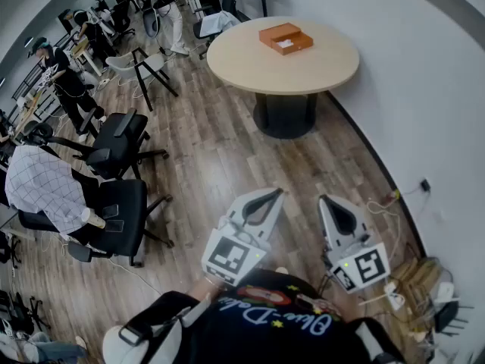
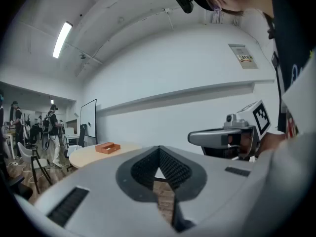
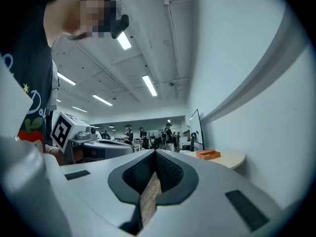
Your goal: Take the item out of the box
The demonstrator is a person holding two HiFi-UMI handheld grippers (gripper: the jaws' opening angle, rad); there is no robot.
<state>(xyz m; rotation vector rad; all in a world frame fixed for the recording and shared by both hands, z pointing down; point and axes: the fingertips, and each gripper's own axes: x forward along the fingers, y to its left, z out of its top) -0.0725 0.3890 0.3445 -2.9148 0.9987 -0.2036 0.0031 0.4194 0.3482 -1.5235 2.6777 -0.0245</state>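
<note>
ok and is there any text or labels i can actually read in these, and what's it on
"Blue": likely the first word of cursive print on the person's shirt, seen upside down; the rest is unclear.
Wall sign: print too small to read.
Marker cubes: black-and-white square patterns, no words.
Orange box: no readable label.

box (image 1: 286,37): was orange, with a white patch inside.
table (image 1: 303,70): had a pale beige top on a dark grey base.
floor (image 1: 227,154): was brown wood planking, streaked light and dark.
left gripper (image 1: 271,196): was light grey, ribbed black between the jaws; its cube bore a black-and-white square marker.
right gripper (image 1: 327,202): showed the same grey, black and marker pattern.
chairs (image 1: 121,139): were black.
shirt (image 1: 42,184): was white with a fine dark check.
wall (image 1: 432,89): was white.
</note>
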